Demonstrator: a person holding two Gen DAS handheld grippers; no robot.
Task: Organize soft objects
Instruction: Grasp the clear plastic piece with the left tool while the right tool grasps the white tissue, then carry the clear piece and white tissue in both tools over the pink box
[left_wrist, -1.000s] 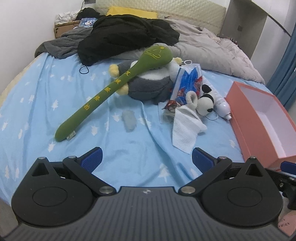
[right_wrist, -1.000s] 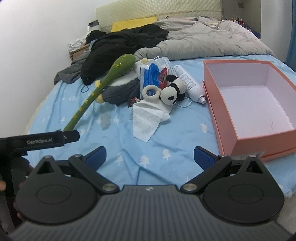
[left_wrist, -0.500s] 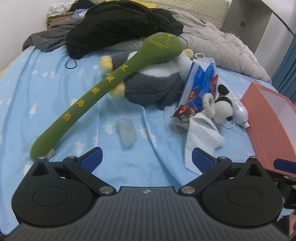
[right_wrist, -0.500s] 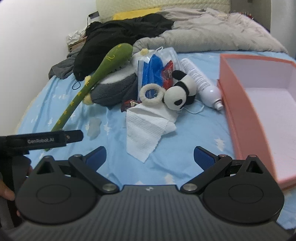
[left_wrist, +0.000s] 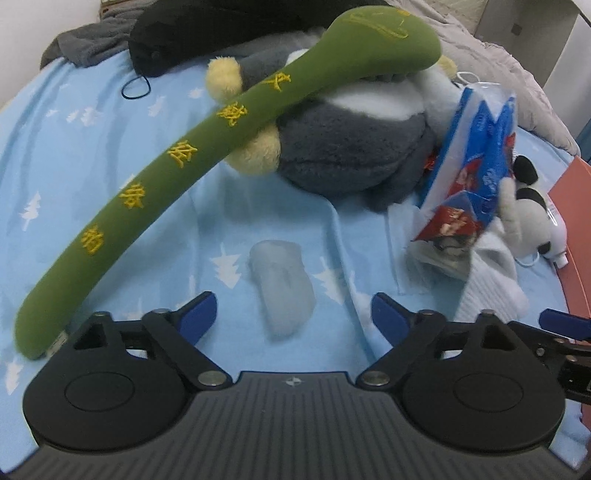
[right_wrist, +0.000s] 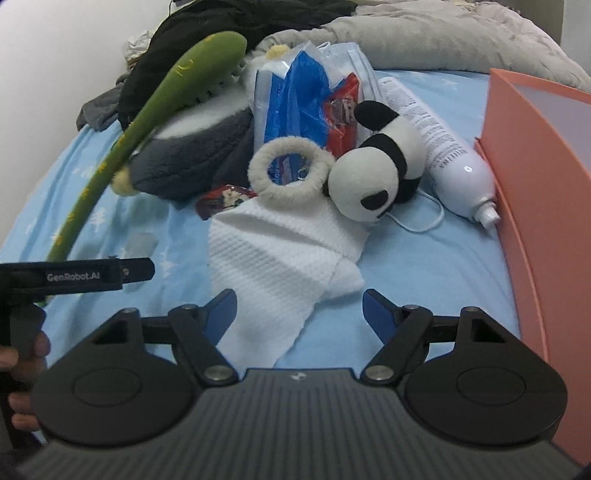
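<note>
On the blue bedsheet lie a long green plush (left_wrist: 207, 147) (right_wrist: 147, 110) across a grey and white plush (left_wrist: 351, 147) (right_wrist: 192, 155), a panda plush (right_wrist: 376, 173) (left_wrist: 528, 206) with a fuzzy ring (right_wrist: 288, 170), a white cloth (right_wrist: 273, 266) (left_wrist: 487, 273) and a small pale soft object (left_wrist: 282, 284). My left gripper (left_wrist: 293, 319) is open, its jaws either side of the pale object's near end. My right gripper (right_wrist: 299, 314) is open just over the white cloth's near edge.
An open pink box (right_wrist: 543, 206) (left_wrist: 576, 221) stands at the right. A white bottle (right_wrist: 443, 147), blue tissue packs (right_wrist: 303, 99) (left_wrist: 476, 147) and a red wrapper (left_wrist: 447, 225) lie in the pile. Dark clothes (left_wrist: 192, 33) and a grey duvet (right_wrist: 443, 40) lie behind.
Both grippers have moved forward and down toward the pile. The left now sits around the pale soft object; the right is close over the white cloth. Both stay open.
</note>
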